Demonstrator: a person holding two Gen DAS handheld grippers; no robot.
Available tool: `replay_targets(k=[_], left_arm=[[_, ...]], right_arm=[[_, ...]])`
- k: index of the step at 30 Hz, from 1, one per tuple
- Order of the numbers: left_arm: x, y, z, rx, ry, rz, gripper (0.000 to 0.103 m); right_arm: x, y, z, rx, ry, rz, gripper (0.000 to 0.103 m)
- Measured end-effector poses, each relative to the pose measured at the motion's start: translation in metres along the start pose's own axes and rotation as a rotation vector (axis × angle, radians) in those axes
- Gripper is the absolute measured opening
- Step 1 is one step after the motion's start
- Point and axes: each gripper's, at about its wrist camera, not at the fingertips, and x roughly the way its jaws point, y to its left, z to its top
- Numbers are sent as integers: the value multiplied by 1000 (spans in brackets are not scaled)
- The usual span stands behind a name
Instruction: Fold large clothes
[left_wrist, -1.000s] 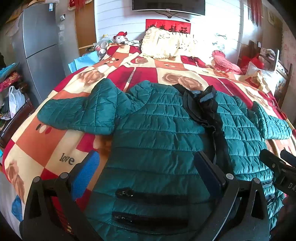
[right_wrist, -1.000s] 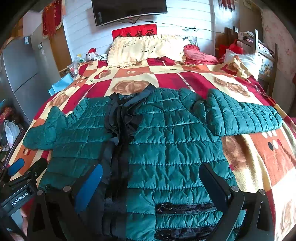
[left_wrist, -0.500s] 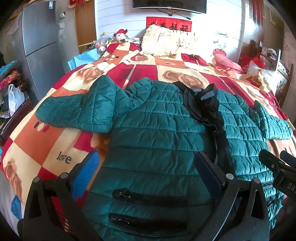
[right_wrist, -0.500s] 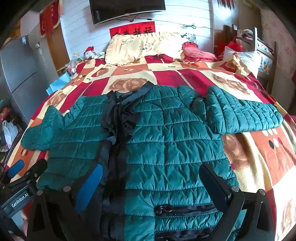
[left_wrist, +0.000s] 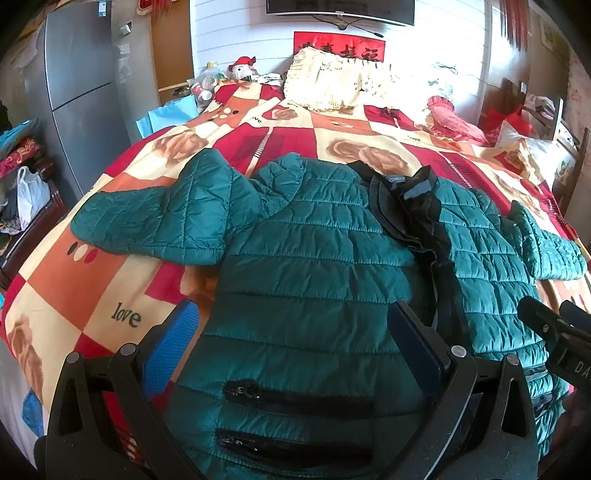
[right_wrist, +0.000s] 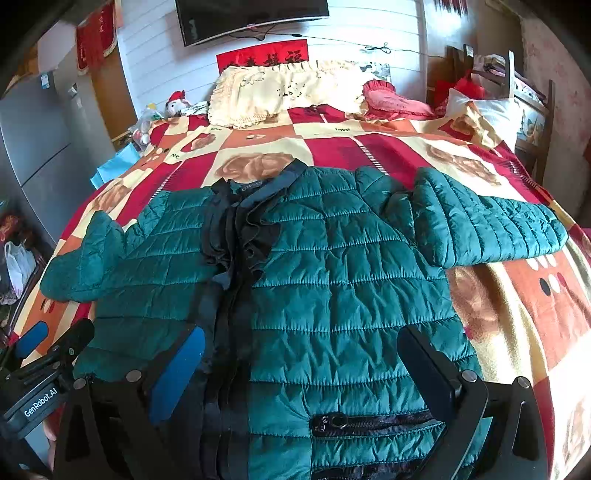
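Note:
A teal quilted jacket (left_wrist: 314, 258) (right_wrist: 351, 266) with a black front placket lies face up on the bed, both sleeves spread sideways. My left gripper (left_wrist: 291, 325) hovers open above the jacket's lower left panel, near two pocket zips. My right gripper (right_wrist: 303, 350) hovers open above the lower right panel, a zip pocket (right_wrist: 369, 421) just below it. Nothing is between either pair of fingers. Each gripper shows at the edge of the other's view.
The bedspread (left_wrist: 92, 280) (right_wrist: 524, 317) is red, orange and cream patchwork. Cream pillows (right_wrist: 280, 92) and a red cushion (right_wrist: 395, 103) lie at the head. A grey fridge (left_wrist: 77, 81) stands left, a chair (right_wrist: 517, 96) with clutter right, a television on the wall.
Both grippers have moved slightly forward and lower over the jacket's hem, still open. The jacket has not moved.

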Motion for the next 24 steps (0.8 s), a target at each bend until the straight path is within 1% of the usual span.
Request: replay_targets(k=[10,15,24], left_arm=[[3,1,0,-3,2,0,102],[3,1,0,-3,3,-1,102],[19,4,6,-9,18,7,102]], right_arm=[[5,-1,3,4,-5,5,103],[10,3,5,-8,12,-5,103],[18,5,9,-2,32,-4,103]])
